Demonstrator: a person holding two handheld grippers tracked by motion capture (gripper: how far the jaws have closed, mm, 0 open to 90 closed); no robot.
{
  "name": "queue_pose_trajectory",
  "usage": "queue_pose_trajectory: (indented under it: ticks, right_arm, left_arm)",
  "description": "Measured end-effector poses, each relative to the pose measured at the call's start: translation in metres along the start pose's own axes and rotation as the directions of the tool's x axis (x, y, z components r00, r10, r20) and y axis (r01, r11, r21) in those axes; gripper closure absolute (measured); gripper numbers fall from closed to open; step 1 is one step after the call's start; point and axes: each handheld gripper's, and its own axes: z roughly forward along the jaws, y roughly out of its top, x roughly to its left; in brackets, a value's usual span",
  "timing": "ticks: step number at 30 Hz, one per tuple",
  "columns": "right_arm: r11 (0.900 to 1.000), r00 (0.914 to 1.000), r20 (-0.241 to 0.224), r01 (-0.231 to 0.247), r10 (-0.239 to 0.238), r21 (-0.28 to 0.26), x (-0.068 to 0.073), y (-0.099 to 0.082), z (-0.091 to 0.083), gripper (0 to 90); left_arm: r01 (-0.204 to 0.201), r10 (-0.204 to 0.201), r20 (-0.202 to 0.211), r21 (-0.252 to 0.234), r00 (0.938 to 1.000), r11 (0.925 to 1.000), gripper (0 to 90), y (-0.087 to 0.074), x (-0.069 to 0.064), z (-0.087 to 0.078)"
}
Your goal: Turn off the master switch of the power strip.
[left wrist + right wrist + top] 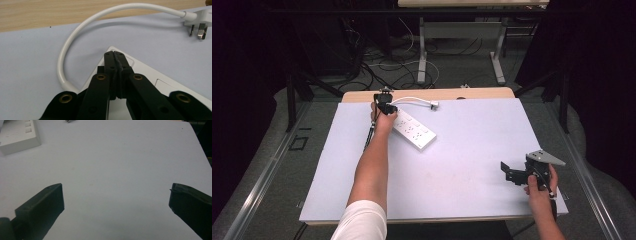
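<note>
A white power strip (414, 131) lies at an angle on the pale mat, left of centre at the back. Its short white cable (412, 99) loops to a plug (433, 104) lying on the mat. My left gripper (384, 105) is at the cable end of the strip. In the left gripper view its jaws are pressed together with nothing between them, tips (115, 53) right over the strip's end (150, 75), beside the cable (72, 42) and plug (197, 21). My right gripper (507, 171) rests near the front right, open (116, 192) over bare mat, with the strip (18, 135) far off.
The pale mat (462, 150) covers most of the table, with a wooden strip (482, 93) showing at the back edge. Beyond the table are metal table legs and tangled cables on the floor. Dark curtains stand on both sides.
</note>
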Motion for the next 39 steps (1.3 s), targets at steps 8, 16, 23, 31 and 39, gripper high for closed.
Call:
queue_pose_trajectory:
  ticks: [8, 16, 23, 31, 39]
  right_arm:
    - [0.9999, 1.0, 0.002, 0.008, -0.008, -0.014, 0.0, 0.001, 0.002, 0.0]
    - [0.9999, 1.0, -0.004, 0.003, -0.003, -0.012, 0.001, 0.001, 0.003, 0.0]
    - [1.0, 1.0, -0.006, 0.007, -0.007, 0.006, 0.001, 0.001, 0.002, 0.0]
    - [0.9999, 0.9998, -0.015, 0.016, -0.016, -0.002, 0.001, 0.0, 0.002, 0.0]
    - [0.9999, 0.9999, -0.009, 0.011, -0.011, 0.001, 0.003, 0.0, 0.003, 0.0]
  left_arm:
    - [-0.106, 0.107, -0.052, 0.033, 0.9929, 0.9939, 90.0, 0.002, -0.008, 0.002]
    - [-0.084, 0.084, -0.019, 0.006, 0.9963, 0.9965, 90.0, 0.003, -0.009, 0.004]
    - [-0.035, 0.037, 0.03, -0.04, 0.9989, 0.9986, 90.0, 0.004, -0.007, -0.001]
    - [-0.041, 0.042, 0.021, -0.042, 0.9989, 0.9982, 90.0, 0.008, -0.006, -0.008]
    - [-0.043, 0.044, 0.027, -0.036, 0.9987, 0.9984, 90.0, 0.009, -0.002, -0.018]
